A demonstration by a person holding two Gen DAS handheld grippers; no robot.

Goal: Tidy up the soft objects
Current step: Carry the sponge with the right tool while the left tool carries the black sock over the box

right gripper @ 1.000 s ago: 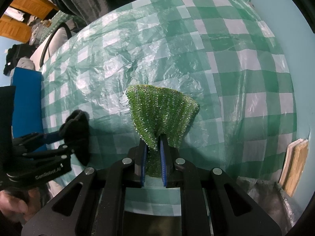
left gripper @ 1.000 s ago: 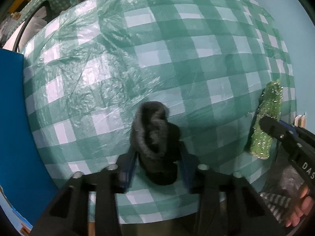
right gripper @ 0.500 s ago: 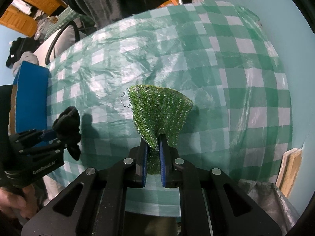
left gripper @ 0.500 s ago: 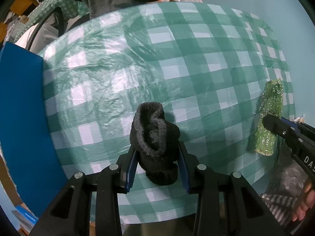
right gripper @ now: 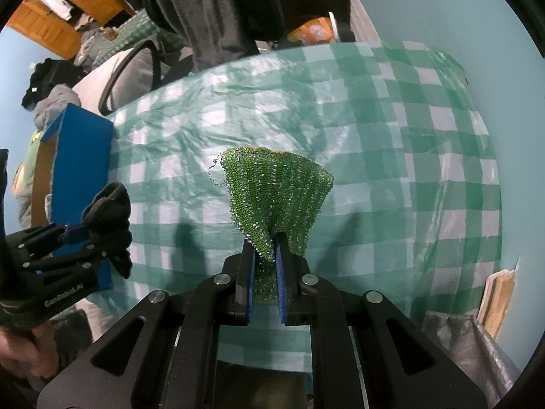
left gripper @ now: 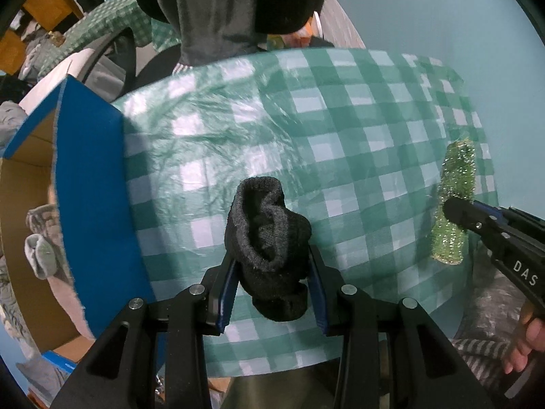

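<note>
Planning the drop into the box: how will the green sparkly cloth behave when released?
The green sparkly cloth fans and droops from the right gripper, so probably floppy and light. Its open mesh may snag on the pads rather than slip.

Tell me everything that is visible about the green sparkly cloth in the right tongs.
The green sparkly cloth looks like a loosely knitted mesh with shiny threads that glint. The right tongs are shut on its lower part, where it bunches narrow between the blue pads; above them it fans out wide. A loose thread curls at its upper left edge. It hangs in the air above the green checked tablecloth and touches only the pads. Edge-on, it appears as a narrow strip.
</note>
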